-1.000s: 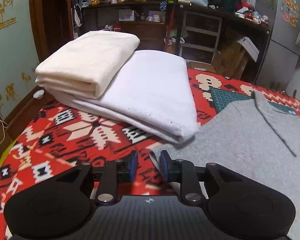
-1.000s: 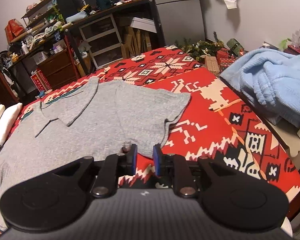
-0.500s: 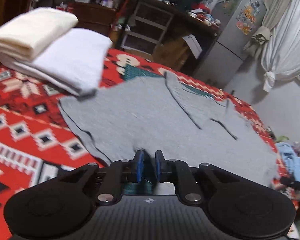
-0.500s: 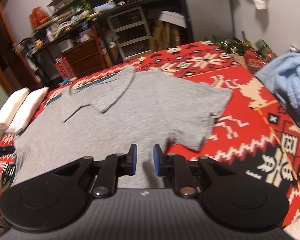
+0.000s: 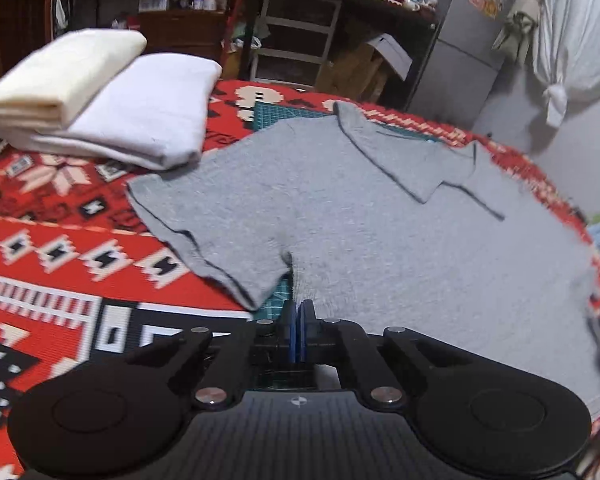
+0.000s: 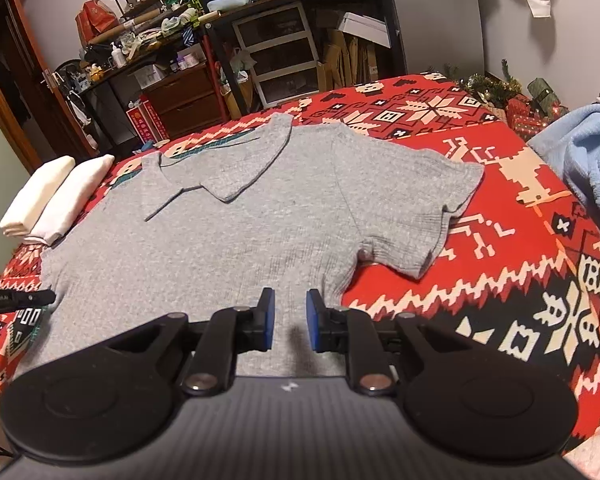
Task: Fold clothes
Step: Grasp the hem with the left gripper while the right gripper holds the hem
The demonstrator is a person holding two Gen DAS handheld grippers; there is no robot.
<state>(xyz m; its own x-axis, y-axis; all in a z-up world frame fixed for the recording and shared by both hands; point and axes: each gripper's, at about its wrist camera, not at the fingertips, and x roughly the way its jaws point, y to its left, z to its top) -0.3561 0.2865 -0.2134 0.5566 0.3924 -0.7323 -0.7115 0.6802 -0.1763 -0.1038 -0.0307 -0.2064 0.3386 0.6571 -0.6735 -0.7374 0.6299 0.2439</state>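
A grey short-sleeved collared shirt lies flat, front up, on the red patterned cover. My left gripper sits at the shirt's side edge just below the left sleeve's armpit. Its blue pads are pressed together where that edge runs into the tips. In the right wrist view the shirt spreads out ahead. My right gripper hovers open over the shirt's lower body, below the right sleeve, with only fabric showing under the gap. The left gripper's tip shows at the shirt's far left edge.
A folded cream and white stack lies on the cover beside the shirt's left sleeve. A light-blue blanket is piled at the right. A teal mat peeks from under the shirt. Cluttered shelves and drawers stand past the far edge.
The left gripper swung from facing the folded stack to the shirt's side edge, and its fingers closed. The right gripper moved from beside the right sleeve to over the shirt's body, still open.
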